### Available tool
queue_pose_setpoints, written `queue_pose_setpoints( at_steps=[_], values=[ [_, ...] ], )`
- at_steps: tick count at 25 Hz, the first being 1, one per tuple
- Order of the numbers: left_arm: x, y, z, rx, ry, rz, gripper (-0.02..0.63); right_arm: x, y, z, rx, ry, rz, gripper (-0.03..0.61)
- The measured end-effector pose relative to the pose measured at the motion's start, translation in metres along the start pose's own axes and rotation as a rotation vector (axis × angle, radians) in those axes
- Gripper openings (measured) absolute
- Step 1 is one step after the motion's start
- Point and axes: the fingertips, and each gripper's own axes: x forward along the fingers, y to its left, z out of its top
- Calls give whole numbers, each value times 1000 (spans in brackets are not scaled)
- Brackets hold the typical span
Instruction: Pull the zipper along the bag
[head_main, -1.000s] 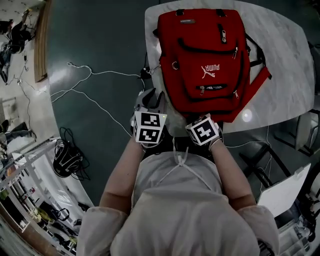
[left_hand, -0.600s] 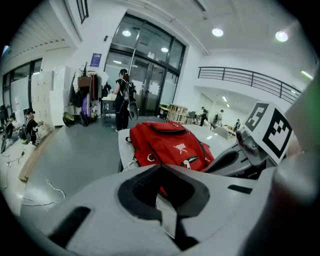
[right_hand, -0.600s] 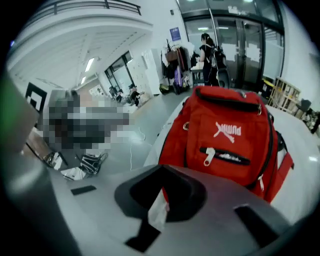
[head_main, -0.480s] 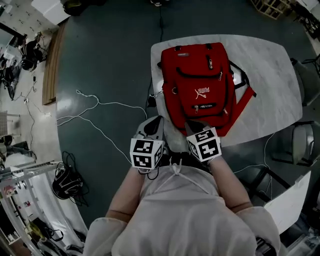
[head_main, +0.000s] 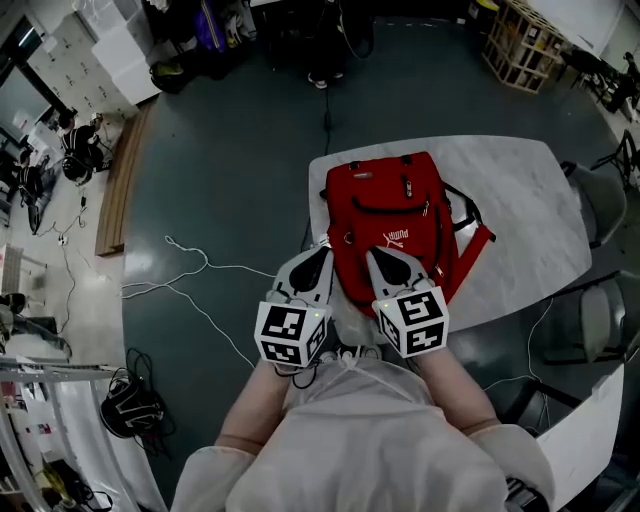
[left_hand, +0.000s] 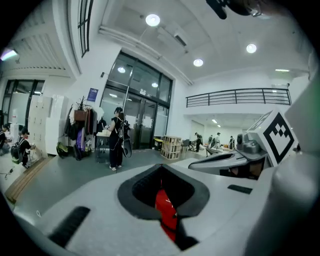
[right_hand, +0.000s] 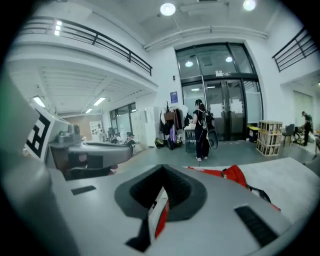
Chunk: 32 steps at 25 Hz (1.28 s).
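White left claw (head_main: 318, 254): jaws pressed together, nothing held; tip beside the near left edge of the red backpack (head_main: 392, 212).
Right claw (head_main: 378, 256): jaws together, empty; tip over the red backpack's near end.
Red backpack: just ahead of both claws, flat.
Surface (head_main: 525, 200): pale marble, beneath it.

A pale marble-patterned surface (head_main: 530, 190) with rounded corners is seen; a red fabric backpack (head_main: 385, 215) is laid flat on its left part, straps (head_main: 478, 243) spread rightward.
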Motion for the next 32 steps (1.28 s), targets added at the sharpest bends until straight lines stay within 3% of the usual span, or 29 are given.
queue_pose_setpoints(
  at_steps=[7,32],
  values=[
    [3,-13,22,17,-48,-36,20,-9,-10,16,-12,-65,-24,26],
    [12,1,13,-5,-1,11,20,-2,-3,13,-1,-82,1,26]
  ],
)
